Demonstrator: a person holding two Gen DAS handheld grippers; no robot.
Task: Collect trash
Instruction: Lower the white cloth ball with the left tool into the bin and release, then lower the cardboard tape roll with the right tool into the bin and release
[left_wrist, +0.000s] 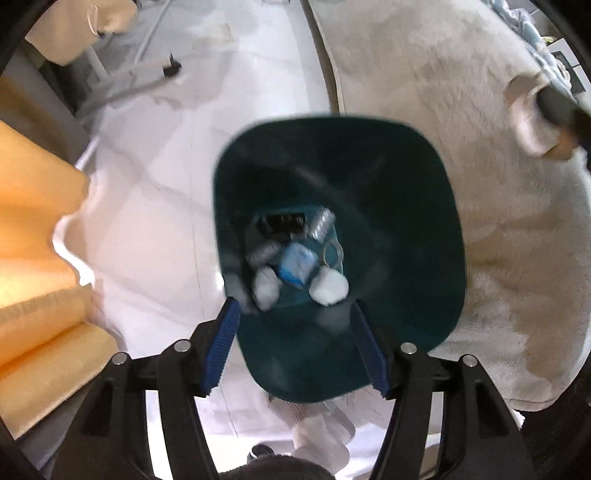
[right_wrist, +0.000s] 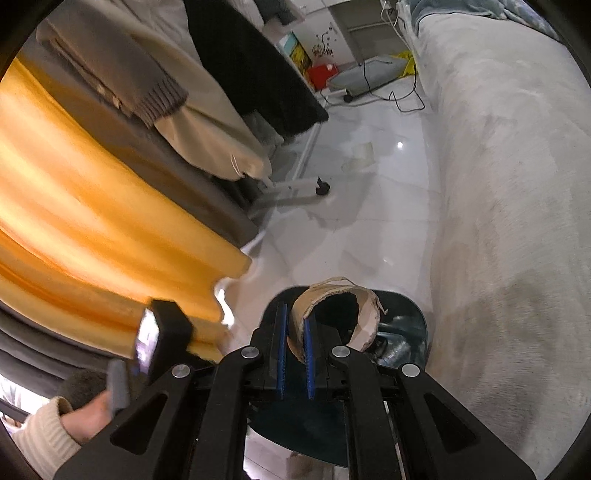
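Observation:
A dark teal trash bin (left_wrist: 406, 206) stands on the white floor, seen from above in the left wrist view. Inside lie white crumpled balls (left_wrist: 328, 290), a blue wrapper (left_wrist: 295, 264) and other scraps. My left gripper (left_wrist: 295, 314) is open and empty, directly above the bin's mouth. My right gripper (right_wrist: 294, 325) is shut on a torn curved piece of brown cardboard (right_wrist: 365, 317) and holds it over the bin (right_wrist: 417, 321).
A beige plush blanket (left_wrist: 480, 110) covers the bed edge right of the bin. Orange fabric (right_wrist: 92, 206) hangs at the left. A clothes rack foot with a caster (right_wrist: 321, 190) stands on the floor beyond. Cables (right_wrist: 402, 99) lie farther back.

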